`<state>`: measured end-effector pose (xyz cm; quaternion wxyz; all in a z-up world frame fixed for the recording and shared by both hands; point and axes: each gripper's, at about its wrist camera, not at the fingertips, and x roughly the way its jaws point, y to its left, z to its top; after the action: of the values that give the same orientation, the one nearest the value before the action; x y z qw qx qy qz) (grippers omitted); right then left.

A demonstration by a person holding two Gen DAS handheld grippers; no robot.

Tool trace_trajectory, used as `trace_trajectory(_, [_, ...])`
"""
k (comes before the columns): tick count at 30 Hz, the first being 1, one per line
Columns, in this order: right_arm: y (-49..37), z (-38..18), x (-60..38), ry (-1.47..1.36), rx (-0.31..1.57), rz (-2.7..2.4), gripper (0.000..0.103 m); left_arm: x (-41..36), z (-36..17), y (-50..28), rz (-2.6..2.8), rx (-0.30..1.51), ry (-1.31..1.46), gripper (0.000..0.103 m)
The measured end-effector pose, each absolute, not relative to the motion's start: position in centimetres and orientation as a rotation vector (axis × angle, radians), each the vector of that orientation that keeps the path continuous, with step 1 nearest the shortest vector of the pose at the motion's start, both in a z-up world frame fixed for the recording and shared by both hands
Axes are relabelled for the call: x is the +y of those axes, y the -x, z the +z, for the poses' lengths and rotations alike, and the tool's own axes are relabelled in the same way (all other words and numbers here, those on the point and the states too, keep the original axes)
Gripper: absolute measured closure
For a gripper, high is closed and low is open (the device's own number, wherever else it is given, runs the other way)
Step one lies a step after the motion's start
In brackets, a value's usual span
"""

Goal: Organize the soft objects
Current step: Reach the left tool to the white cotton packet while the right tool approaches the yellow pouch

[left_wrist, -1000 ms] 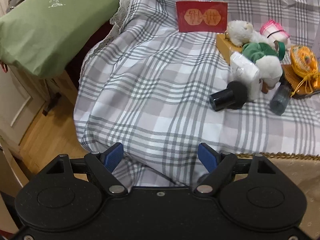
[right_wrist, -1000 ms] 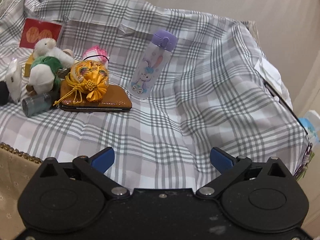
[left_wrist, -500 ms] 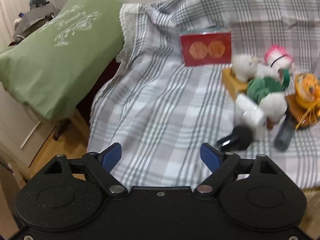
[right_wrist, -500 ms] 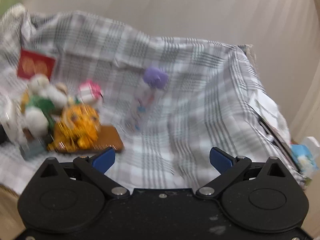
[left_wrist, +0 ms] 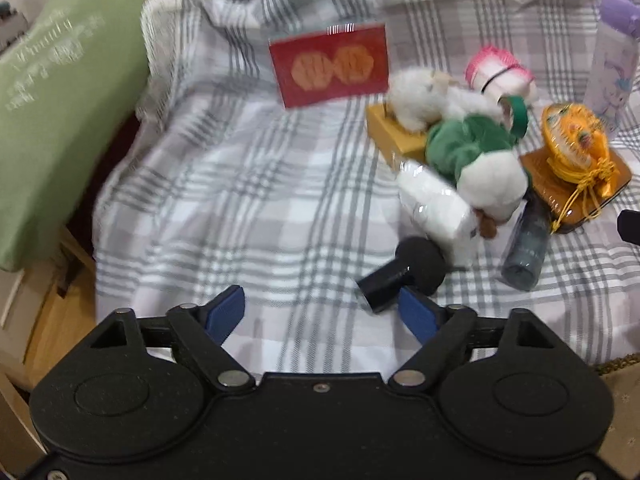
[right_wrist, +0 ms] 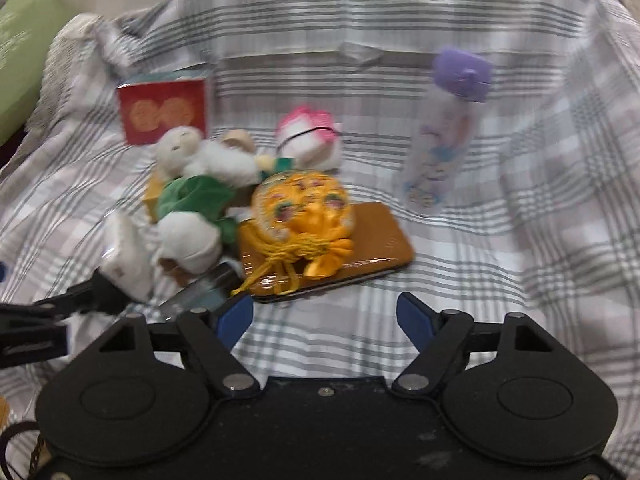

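Plush, light and compressible: the white toy in green [left_wrist: 472, 148] lay in the clutter on the plaid sheet [left_wrist: 248, 200], leaning on a wrapped white pack [left_wrist: 434, 204]. Best gripped across the body. Left tool [left_wrist: 322, 312] and right tool [right_wrist: 326, 320] were spread apart, empty.

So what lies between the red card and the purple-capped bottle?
In the right wrist view, the pink-and-white bundle lies between the red card and the bottle, on plaid cloth.
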<state>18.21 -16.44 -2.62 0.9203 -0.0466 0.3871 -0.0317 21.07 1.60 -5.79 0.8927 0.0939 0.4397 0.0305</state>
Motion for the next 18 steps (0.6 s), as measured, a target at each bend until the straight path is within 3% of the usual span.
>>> trace_trajectory(2, [-18.4, -2.8, -15.8, 0.128, 0.784, -0.015, 0.027, 1.9, -6.4, -21.9, 0.056, 0.954, -0.168, 0.036])
trace_trajectory(12, [-18.7, -3.3, -12.8, 0.334, 0.632, -0.018, 0.025, 3.0, -7.4, -24.1, 0.103, 0.986, -0.129, 0.036])
trace_trajectory(18, [-22.1, -3.1, -13.6, 0.265, 0.621, -0.078, 0.014, 3.7, -7.0, -25.1, 0.135, 0.976, -0.114, 0.036])
